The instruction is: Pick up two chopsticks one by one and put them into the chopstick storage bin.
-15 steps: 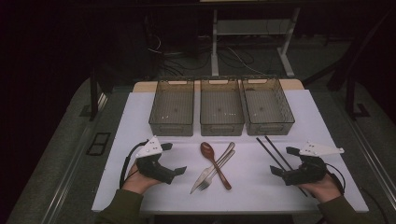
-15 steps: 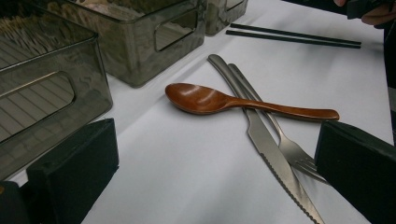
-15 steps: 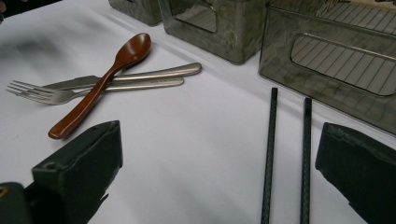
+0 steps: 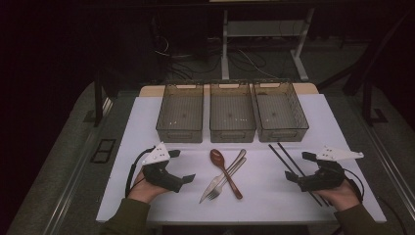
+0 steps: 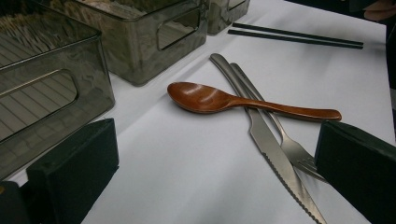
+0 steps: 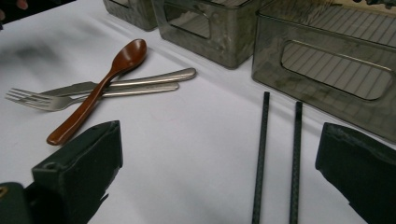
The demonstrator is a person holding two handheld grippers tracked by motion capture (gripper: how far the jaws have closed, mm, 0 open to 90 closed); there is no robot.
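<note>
Spoon [image 4: 225, 172] crosses knife [image 4: 221, 177] and fork [image 4: 226, 179]; left of it, left gripper [image 4: 182, 166] open, empty; right, chopsticks [image 4: 292, 169] beside right gripper [image 4: 297, 167], open, empty.

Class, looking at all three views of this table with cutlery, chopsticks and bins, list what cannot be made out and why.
- Knife tip: left gripper view, cut off by the bottom edge.
- Fork tines: left gripper view, behind that gripper's black jaw.
- Chopsticks near ends: right gripper view, cut off by the bottom edge.
- Bins: high view, too dim and small to tell whether anything lies inside.
</note>
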